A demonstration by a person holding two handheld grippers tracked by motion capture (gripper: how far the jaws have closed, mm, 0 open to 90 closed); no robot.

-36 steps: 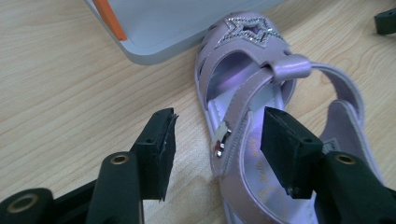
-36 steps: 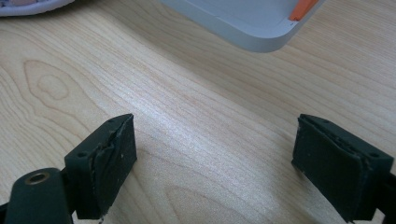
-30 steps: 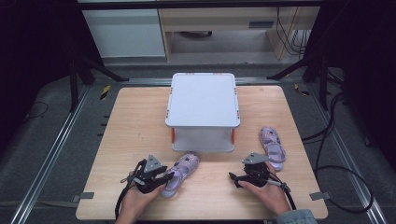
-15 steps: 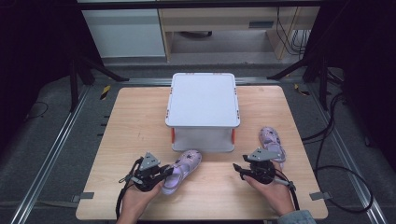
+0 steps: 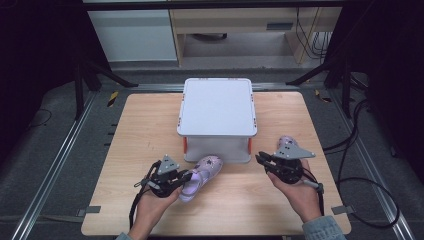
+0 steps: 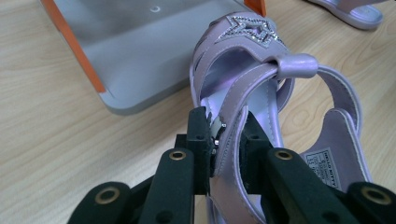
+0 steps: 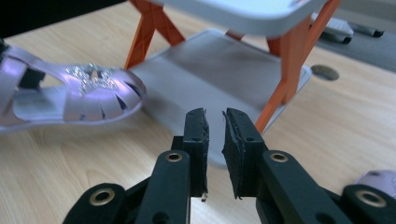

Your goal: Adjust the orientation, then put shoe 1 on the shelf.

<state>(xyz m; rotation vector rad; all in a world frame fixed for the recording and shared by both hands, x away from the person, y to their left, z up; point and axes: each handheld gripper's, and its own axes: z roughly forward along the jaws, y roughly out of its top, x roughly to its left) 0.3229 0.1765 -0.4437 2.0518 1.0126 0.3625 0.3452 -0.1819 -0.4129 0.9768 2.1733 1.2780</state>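
My left gripper (image 6: 218, 140) pinches the strap of 1 lilac sandal (image 6: 261, 98) at the rack's (image 5: 217, 107) lower shelf, my right gripper (image 7: 215, 135) nearly closed on nothing, so sliding it in seems next.

The high view looks forward and down from above the person's side, taking in the whole counter (image 5: 150, 125) from some way off, with floor and furniture beyond. The left gripper view sits low and very close, looking along the left claw (image 6: 224, 135) across the wood toward the grey rack (image 6: 135, 51) and a lilac sandal (image 6: 252, 88). The right gripper view is equally low and close, facing along the right claw (image 7: 215, 126) toward the rack (image 7: 224, 70) from the other side. All three views share the rack (image 5: 217, 117) and that sandal (image 5: 200, 172) (image 7: 79, 95).
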